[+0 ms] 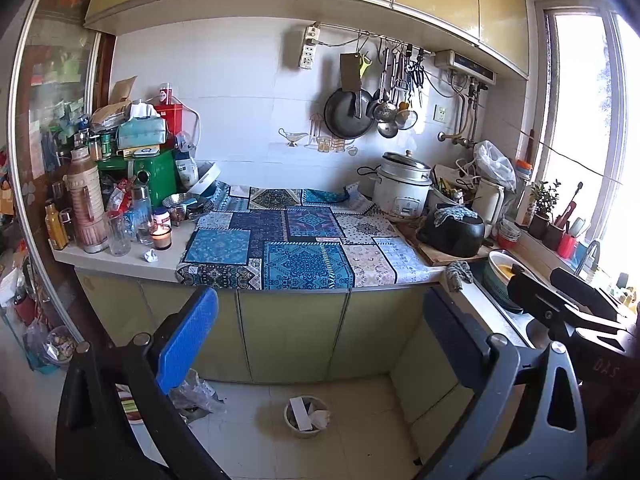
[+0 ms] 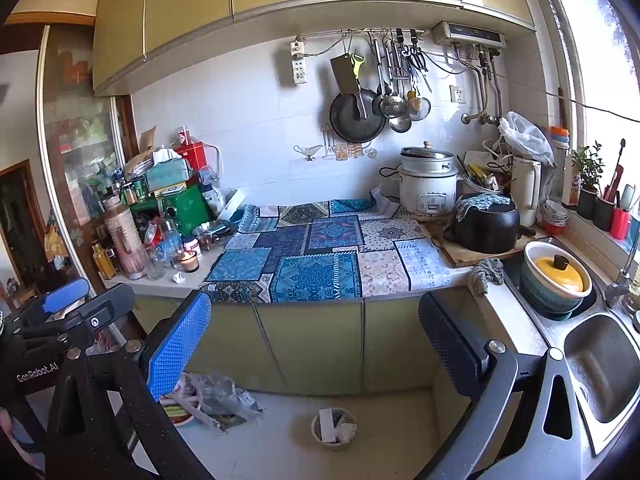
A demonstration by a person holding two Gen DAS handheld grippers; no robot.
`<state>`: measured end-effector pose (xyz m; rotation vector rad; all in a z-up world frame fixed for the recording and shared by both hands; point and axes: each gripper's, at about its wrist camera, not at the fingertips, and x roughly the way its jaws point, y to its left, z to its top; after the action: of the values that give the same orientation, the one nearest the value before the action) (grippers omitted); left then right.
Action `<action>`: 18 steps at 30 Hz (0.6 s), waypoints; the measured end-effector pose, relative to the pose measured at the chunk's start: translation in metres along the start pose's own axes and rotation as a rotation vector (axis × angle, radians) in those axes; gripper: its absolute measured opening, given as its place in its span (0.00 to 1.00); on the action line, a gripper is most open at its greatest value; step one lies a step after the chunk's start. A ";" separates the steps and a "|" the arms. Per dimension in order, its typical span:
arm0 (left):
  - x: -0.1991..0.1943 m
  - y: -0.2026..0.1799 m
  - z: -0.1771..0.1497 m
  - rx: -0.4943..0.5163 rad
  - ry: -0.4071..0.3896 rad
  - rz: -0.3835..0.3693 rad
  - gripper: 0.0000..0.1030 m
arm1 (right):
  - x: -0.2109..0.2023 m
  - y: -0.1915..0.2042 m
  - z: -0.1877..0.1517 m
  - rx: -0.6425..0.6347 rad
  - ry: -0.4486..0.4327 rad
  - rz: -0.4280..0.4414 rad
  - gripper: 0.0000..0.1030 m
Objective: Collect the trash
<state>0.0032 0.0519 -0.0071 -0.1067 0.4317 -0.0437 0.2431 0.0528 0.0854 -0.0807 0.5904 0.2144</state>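
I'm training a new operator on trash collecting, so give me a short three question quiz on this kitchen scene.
1. True or false: the small crumpled white paper ball lies on the patterned blue cloth.
2. Where is the small round wastebasket? A) floor B) counter C) sink
3. Fill in: the left gripper and right gripper are both ____.

Key: 1 false, it lies on bare white counter beside the lit glass candle. 2 A. 3 open.

Ahead of the claws, the counter (image 1: 120,258) carries a patchwork cloth (image 1: 296,248), a paper ball (image 1: 150,256) and a candle (image 1: 161,235); below, the floor (image 1: 360,432) holds a bin (image 1: 306,416).
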 end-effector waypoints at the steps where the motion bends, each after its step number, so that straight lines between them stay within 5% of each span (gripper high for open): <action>1: 0.001 0.000 0.000 -0.001 0.001 0.000 1.00 | 0.000 0.000 0.000 -0.001 -0.001 0.000 1.00; 18: 0.012 -0.003 -0.001 0.001 0.013 -0.004 1.00 | 0.004 -0.004 0.002 -0.005 0.000 0.004 1.00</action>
<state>0.0139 0.0482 -0.0123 -0.1061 0.4444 -0.0486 0.2486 0.0499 0.0845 -0.0848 0.5903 0.2194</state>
